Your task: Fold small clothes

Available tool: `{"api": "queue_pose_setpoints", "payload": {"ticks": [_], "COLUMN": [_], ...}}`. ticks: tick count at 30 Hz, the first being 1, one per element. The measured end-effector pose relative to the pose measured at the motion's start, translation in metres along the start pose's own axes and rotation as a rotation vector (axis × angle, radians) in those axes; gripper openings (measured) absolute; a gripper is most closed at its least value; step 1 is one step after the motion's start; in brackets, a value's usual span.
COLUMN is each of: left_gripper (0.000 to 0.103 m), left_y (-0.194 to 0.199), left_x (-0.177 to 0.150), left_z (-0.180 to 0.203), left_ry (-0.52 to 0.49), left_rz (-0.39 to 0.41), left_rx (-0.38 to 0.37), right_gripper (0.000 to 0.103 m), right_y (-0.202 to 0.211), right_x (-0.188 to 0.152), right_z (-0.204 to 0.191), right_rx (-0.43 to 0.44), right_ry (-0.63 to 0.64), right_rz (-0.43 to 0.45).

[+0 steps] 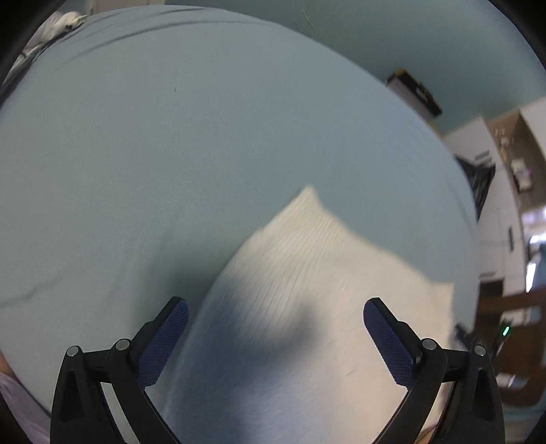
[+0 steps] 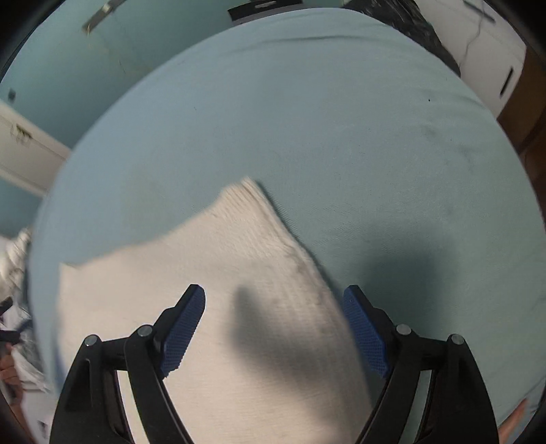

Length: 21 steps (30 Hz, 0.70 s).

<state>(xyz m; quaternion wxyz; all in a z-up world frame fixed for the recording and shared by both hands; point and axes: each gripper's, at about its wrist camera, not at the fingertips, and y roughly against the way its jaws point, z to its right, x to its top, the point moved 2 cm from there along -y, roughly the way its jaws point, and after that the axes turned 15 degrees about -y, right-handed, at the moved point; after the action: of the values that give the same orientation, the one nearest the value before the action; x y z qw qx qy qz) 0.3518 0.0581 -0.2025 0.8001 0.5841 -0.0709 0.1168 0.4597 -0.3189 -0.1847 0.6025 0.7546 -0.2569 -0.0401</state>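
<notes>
A white ribbed garment point(image 1: 307, 273) lies flat on a light blue sheet point(image 1: 170, 153). My left gripper point(image 1: 274, 307) is open and empty, held just above the garment's near left part, its shadow falling on the cloth. The garment also shows in the right wrist view point(image 2: 221, 259), with one corner pointing away from me. My right gripper point(image 2: 273, 297) is open and empty above the garment's near right edge. Both views are slightly blurred.
The blue sheet point(image 2: 375, 153) covers a wide surface around the garment. More crumpled clothes point(image 1: 58, 27) lie at the far left edge. White cabinets point(image 1: 491, 205) and a dark item point(image 1: 416, 95) stand beyond the right edge. Other clothes point(image 2: 13, 259) lie off the left side.
</notes>
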Motion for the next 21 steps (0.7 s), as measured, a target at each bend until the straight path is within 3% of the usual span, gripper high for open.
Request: {"api": "queue_pose_setpoints", "payload": {"ticks": [3, 6, 8, 10, 13, 15, 17, 19, 21], "left_gripper": [0.103, 0.103, 0.103, 0.103, 0.103, 0.103, 0.103, 0.103, 0.103], "left_y": [-0.024, -0.053, -0.069, -0.075, -0.077, -0.075, -0.068, -0.052, -0.029], "left_x": [-0.027, -0.040, -0.043, -0.045, -0.047, -0.049, -0.046, -0.043, -0.046], "left_z": [0.005, 0.002, -0.002, -0.006, -0.005, -0.002, 0.002, 0.020, 0.042], "left_ry": [-0.080, -0.130, -0.131, -0.133, -0.161, -0.197, -0.202, -0.221, -0.280], "left_rz": [-0.041, -0.074, -0.075, -0.041, 0.008, 0.016, -0.003, 0.017, 0.050], "left_rx": [0.012, 0.108, 0.150, 0.142, 0.163, 0.184, 0.215, 0.261, 0.286], "right_gripper": [0.077, 0.048, 0.023, 0.016, 0.015, 0.019, 0.046, 0.055, 0.056], "right_y": [-0.020, -0.029, -0.018, 0.003, 0.016, -0.008, -0.022, -0.005, 0.024], "right_x": [-0.003, -0.011, -0.013, -0.016, -0.018, -0.019, -0.021, -0.017, -0.018], "right_z": [0.013, 0.019, 0.022, 0.026, 0.023, 0.025, 0.030, 0.035, 0.034], "right_rx": [0.009, 0.042, 0.031, 0.058, 0.020, -0.112, -0.179, -0.176, -0.115], "right_ry": [-0.038, -0.037, -0.002, -0.002, 0.011, 0.038, 0.012, -0.048, -0.087], "right_rz": [-0.037, -0.059, 0.025, 0.132, 0.248, 0.197, 0.133, 0.160, 0.177]}}
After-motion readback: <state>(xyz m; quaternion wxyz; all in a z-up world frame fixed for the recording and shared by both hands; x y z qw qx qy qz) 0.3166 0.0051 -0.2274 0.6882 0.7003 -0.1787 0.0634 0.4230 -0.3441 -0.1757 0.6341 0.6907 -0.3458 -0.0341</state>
